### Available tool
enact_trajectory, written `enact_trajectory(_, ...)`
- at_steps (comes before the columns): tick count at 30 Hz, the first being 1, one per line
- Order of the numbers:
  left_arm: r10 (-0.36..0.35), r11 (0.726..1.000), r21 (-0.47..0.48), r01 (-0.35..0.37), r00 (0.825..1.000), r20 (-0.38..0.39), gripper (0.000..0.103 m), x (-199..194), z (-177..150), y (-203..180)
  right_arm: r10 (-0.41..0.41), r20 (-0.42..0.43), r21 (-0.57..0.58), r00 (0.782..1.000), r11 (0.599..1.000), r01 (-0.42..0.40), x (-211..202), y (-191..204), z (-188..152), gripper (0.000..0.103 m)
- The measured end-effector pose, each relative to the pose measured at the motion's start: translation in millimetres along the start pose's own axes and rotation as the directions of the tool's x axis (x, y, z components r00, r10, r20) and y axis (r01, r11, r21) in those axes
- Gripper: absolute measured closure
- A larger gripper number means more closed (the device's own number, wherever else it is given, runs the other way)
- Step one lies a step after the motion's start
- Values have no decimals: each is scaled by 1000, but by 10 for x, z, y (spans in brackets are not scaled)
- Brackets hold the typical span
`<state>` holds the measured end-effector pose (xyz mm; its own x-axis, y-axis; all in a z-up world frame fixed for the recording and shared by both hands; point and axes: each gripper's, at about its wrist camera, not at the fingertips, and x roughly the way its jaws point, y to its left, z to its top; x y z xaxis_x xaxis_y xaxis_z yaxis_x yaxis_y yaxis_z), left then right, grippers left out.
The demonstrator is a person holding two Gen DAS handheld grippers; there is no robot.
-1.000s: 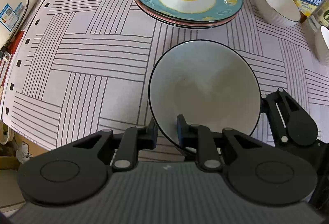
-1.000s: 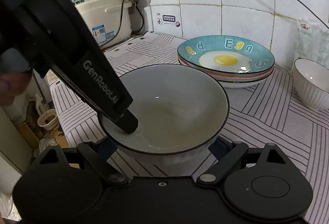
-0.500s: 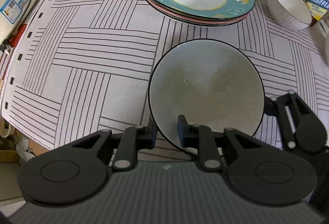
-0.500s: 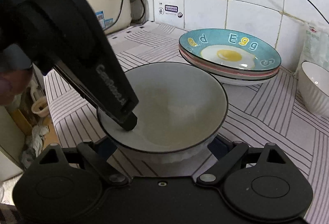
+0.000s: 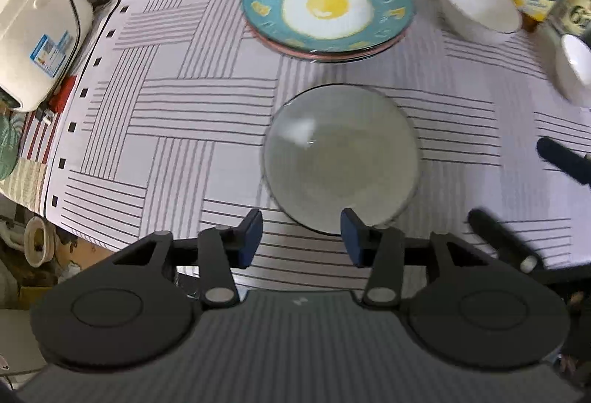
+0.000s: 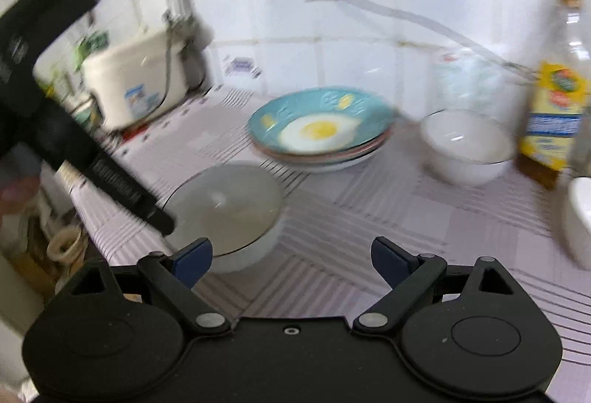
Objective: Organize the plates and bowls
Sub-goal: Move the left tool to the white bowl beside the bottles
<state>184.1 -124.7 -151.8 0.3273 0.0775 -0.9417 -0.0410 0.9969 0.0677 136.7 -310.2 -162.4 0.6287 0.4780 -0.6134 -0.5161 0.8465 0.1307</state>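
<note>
A grey bowl with a dark rim (image 5: 341, 159) sits on the striped cloth, also in the right wrist view (image 6: 225, 207). My left gripper (image 5: 301, 236) is open, just in front of the bowl and apart from it. My right gripper (image 6: 291, 259) is open and empty, pulled back to the bowl's right. A stack of plates topped by a teal fried-egg plate (image 5: 328, 2) stands behind the bowl and shows in the right wrist view (image 6: 319, 126). A white bowl (image 5: 478, 6) sits right of the stack, also in the right wrist view (image 6: 467, 144).
Another white bowl (image 5: 572, 68) stands at the right edge. A yellow-labelled bottle (image 6: 559, 100) stands at the back right. A white rice cooker (image 5: 37, 33) with a cable sits at the back left. The table's front left edge drops to a cluttered floor.
My left gripper has let go of the grey bowl's rim and opened. Both grippers have pulled back from the bowl, which now rests on the cloth.
</note>
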Motion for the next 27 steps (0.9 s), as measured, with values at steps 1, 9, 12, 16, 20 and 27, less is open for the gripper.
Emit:
enact_trajectory(1, -4, 1000, 6, 4, 1000, 3, 55, -40, -4, -56, -13, 15, 12, 1000, 1000, 13, -96, -61, 20, 8)
enact_trajectory(9, -46, 997, 70, 44, 999, 28, 52, -298, 52, -545, -125, 84, 56, 989, 991, 120, -717, -438, 104, 8)
enact_trajectory(12, -67, 994, 84, 65, 997, 28, 51, -335, 108, -736, -159, 101, 72, 982, 986, 152, -871, -570, 127, 8)
enact_trajectory(16, -89, 990, 112, 84, 995, 41, 49, -366, 171, -1005, -196, 115, 133, 974, 974, 181, -1094, -793, 119, 8)
enact_trajectory(20, -132, 983, 136, 123, 989, 59, 48, -387, 256, -1300, -246, 107, 229, 963, 949, 217, -1226, -1067, 114, 8)
enact_trajectory(27, -191, 968, 178, 175, 979, 77, 46, -235, 452, -1894, -298, 97, 440, 950, 869, 228, -1236, -1583, -7, 14)
